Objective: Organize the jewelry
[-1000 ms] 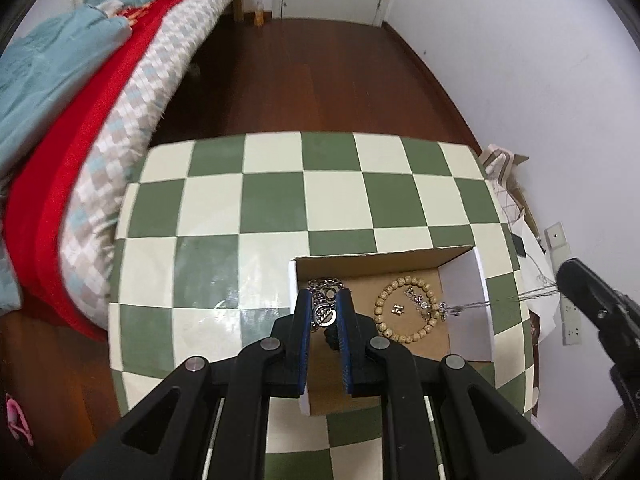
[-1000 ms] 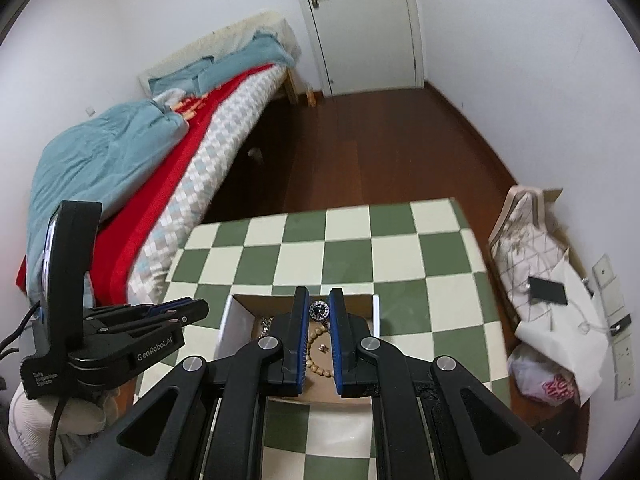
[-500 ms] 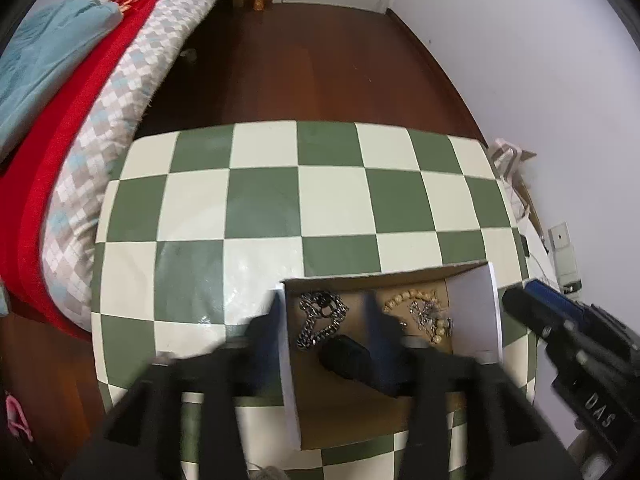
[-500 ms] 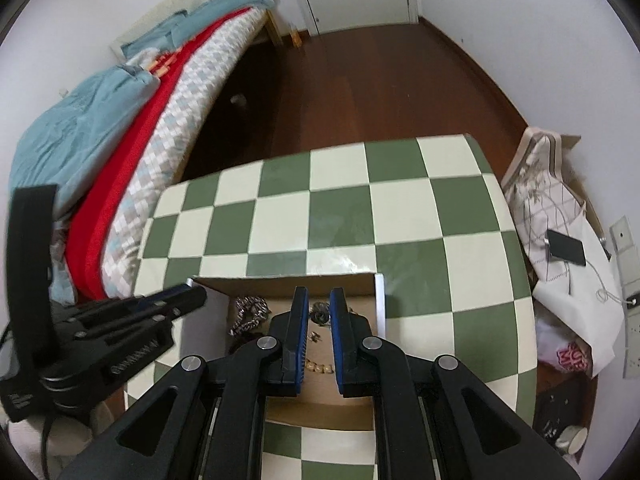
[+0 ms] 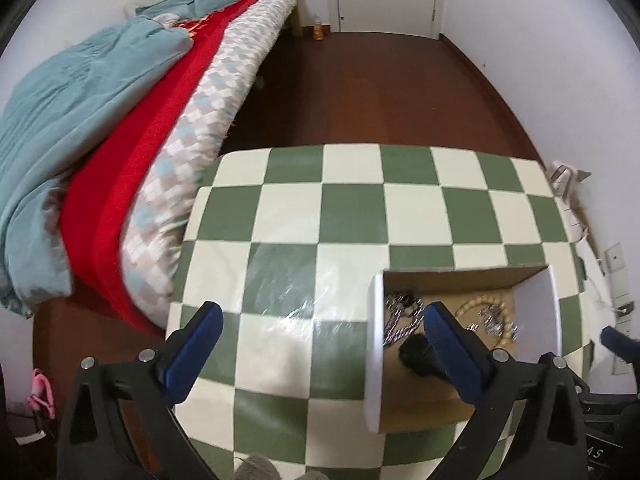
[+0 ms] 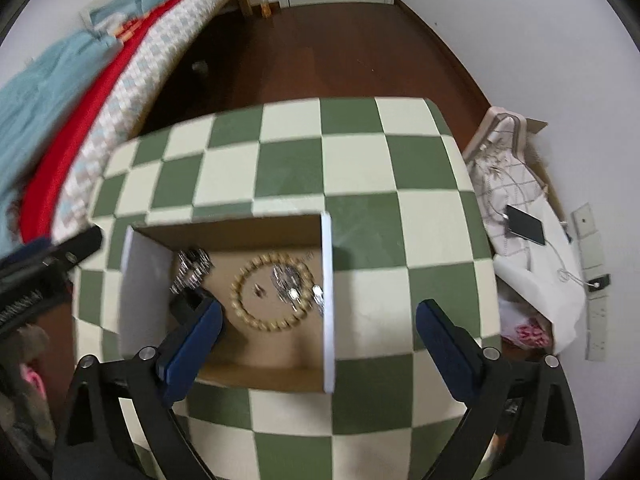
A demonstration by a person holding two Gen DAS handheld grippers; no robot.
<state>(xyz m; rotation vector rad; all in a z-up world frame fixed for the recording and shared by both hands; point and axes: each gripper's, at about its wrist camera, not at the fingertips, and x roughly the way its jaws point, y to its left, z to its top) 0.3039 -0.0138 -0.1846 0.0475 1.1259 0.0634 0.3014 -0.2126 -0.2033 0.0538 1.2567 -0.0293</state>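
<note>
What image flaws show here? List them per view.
Left wrist view: glare streaks on the checkered tablecloth, motion blur on the bed, fisheye bending at the edges. Right wrist view: overall motion blur, softening the bead bracelet in the cardboard box.

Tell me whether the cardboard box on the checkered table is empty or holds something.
Holds something. The cardboard box contains a beaded bracelet, a silver chain and other small silver pieces.

Table point(image 6: 352, 168) with green-and-cream checkered top, glossy film over surface; open cardboard box point(image 6: 256, 236) with white side flaps rests directly on it, toward near edge; rest of top bare; table stands on dark wood floor point(image 5: 360, 92).
</note>
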